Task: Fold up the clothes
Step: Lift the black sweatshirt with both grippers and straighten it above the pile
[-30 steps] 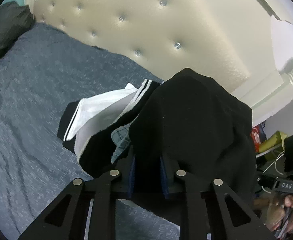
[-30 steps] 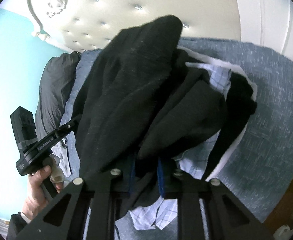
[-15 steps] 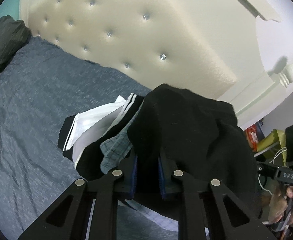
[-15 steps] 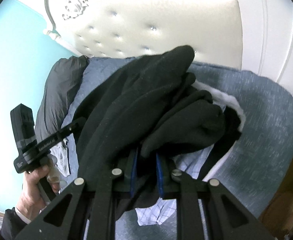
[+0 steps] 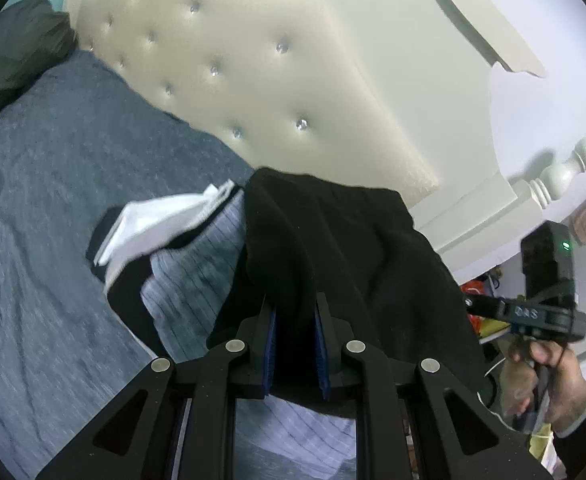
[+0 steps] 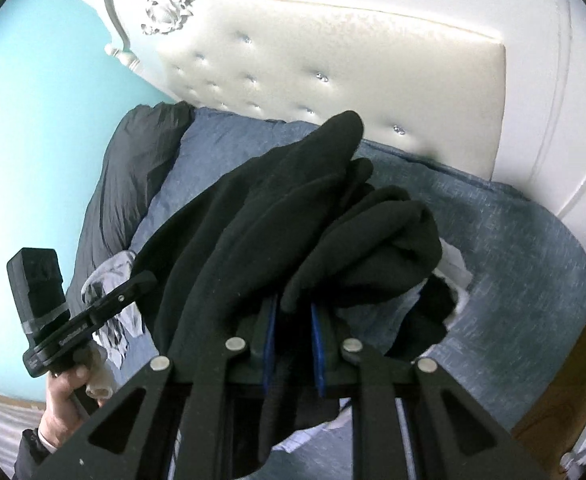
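both tongs, left (image 5: 295, 344) and right (image 6: 293, 340), angled downward, clamped.

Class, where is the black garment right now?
The black garment hangs pinched in both hand-held grippers, left and right, above the striped shirt on the blue bed.

black garment (image 5: 345, 248) | bunched, draped, hanging above bed | pile beneath: striped shirt (image 5: 197, 256), white-black piece (image 5: 153, 224)

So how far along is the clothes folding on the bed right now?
Done: nothing looks folded. A pile with a white garment and a striped shirt lies loose on the blue bedspread. In hand: the left tool and right tool are both shut on the black garment, held above the pile. Left: spreading it flat, folding it, then the rest.
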Available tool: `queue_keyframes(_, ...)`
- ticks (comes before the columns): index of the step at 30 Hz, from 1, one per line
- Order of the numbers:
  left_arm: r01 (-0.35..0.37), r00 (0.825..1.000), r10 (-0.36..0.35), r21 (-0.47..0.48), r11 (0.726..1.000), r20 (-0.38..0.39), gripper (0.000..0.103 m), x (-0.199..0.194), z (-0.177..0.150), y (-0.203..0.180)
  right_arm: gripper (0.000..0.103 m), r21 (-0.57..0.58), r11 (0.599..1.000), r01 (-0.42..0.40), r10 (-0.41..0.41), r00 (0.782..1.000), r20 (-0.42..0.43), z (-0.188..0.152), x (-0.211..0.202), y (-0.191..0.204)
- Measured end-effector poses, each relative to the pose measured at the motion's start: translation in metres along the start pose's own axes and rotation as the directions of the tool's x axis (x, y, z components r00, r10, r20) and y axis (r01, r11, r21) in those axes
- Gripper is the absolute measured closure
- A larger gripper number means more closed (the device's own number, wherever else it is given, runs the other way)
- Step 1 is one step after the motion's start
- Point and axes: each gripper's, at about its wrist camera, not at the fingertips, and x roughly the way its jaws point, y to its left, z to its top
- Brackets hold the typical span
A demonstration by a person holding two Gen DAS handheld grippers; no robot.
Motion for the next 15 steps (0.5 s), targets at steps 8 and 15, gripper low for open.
queue_keyframes(8, 0.003, 0.999, -0.007, -0.094, 0.996, -0.041, 0.084, 0.033, -0.034, 0.011, 0.089, 0.08, 0.995, -0.051, 0.058, 0.995, -0.077, -0.011, 0.024, -0.056)
queue_keyframes(15, 0.013, 0.999, -0.018, -0.137, 0.991, -0.039, 0.052, 0.028, -0.02, 0.028, 0.082, 0.135, 0.986, -0.097, 0.109, 0.99, -0.085, -0.013, 0.024, -0.069)
